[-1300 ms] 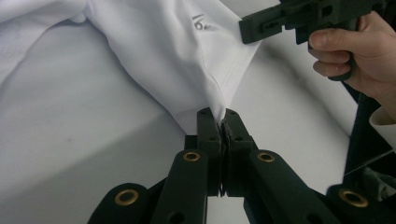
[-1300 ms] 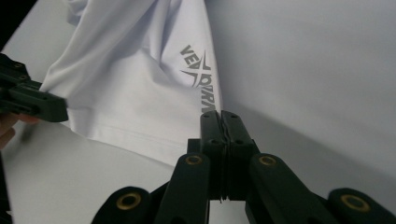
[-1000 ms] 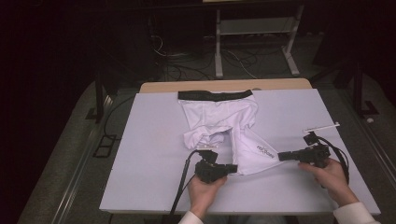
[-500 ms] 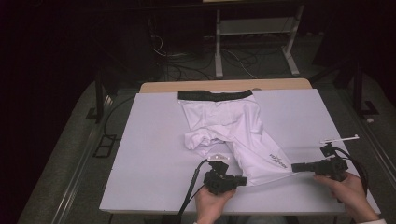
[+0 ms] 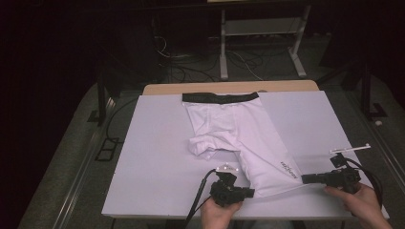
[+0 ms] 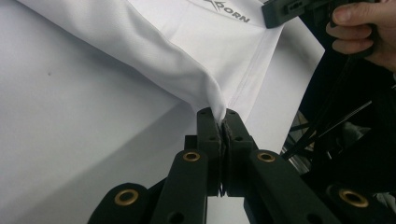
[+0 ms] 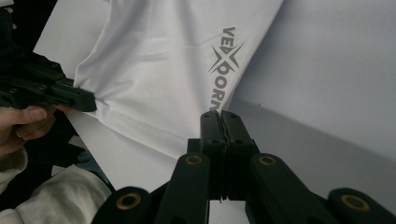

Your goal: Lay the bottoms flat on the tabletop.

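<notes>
White shorts (image 5: 229, 126) with a black waistband (image 5: 219, 98) lie on the white table cover (image 5: 143, 167). One leg stretches toward the near right, its grey logo (image 7: 224, 60) facing up. The other leg is bunched up (image 5: 205, 145) at mid-table. My left gripper (image 5: 251, 192) is shut on the near corner of the stretched leg's hem, and the fabric rises from its closed tips (image 6: 222, 116). My right gripper (image 5: 303, 179) is shut on the hem's other corner (image 7: 221, 116). Between the two the hem (image 6: 254, 65) runs taut, just above the cover near the front edge.
The wooden table edge (image 5: 229, 87) shows beyond the cover at the far side. On the dark floor behind the table are a metal stand (image 5: 260, 33) and cables (image 5: 181, 67). Black cables trail from both grippers over the front edge.
Both hands have moved toward the near edge and to the right, carrying the hem with them. The leg they hold has been drawn out longer and flatter.
</notes>
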Action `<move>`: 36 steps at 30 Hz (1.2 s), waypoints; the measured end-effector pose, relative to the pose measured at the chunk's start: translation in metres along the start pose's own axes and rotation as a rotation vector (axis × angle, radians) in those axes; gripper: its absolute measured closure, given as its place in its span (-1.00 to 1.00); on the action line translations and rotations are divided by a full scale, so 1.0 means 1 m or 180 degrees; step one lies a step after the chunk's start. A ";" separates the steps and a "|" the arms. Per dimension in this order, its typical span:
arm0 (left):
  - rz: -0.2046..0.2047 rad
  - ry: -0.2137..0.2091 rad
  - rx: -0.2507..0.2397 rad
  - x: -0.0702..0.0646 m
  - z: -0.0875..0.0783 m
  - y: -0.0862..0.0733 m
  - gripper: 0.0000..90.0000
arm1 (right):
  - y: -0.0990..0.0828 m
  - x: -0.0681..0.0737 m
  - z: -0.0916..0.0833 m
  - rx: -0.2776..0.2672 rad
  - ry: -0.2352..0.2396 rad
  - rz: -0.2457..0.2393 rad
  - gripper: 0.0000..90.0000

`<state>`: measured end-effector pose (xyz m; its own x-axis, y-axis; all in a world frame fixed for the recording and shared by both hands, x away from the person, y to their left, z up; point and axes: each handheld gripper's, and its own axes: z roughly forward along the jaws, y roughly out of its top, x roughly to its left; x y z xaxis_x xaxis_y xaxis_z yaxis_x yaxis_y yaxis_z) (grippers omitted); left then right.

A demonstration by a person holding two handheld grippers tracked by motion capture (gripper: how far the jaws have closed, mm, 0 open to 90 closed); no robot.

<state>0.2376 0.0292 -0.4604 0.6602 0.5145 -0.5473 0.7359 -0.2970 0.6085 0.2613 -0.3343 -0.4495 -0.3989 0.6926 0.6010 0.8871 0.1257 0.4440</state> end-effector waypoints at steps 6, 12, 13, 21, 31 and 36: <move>-0.0013 -0.0034 -0.0013 -0.003 -0.004 -0.005 0.93 | -0.001 0.002 0.000 0.0049 -0.0017 -0.0016 0.94; -0.0063 -0.0058 -0.0014 -0.001 -0.003 -0.010 0.93 | -0.002 0.003 0.002 0.0113 -0.0045 -0.0025 0.94; -0.0076 -0.0058 -0.0017 0.000 -0.003 -0.011 0.93 | -0.002 0.004 0.002 0.0113 -0.0039 -0.0025 0.94; -0.0095 -0.0060 -0.0008 0.002 -0.004 -0.011 0.93 | -0.003 0.005 0.004 0.0163 -0.0022 -0.0027 0.94; -0.0094 -0.0060 0.0016 0.004 -0.005 -0.012 0.93 | -0.008 0.007 0.005 0.0190 0.0013 -0.0027 0.94; -0.0091 -0.0056 0.0049 0.003 -0.005 -0.014 0.93 | -0.009 0.008 0.006 0.0207 0.0019 -0.0028 0.94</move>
<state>0.2285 0.0388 -0.4677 0.6413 0.5088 -0.5743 0.7566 -0.2949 0.5836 0.2512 -0.3259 -0.4529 -0.4080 0.6870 0.6013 0.8967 0.1777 0.4054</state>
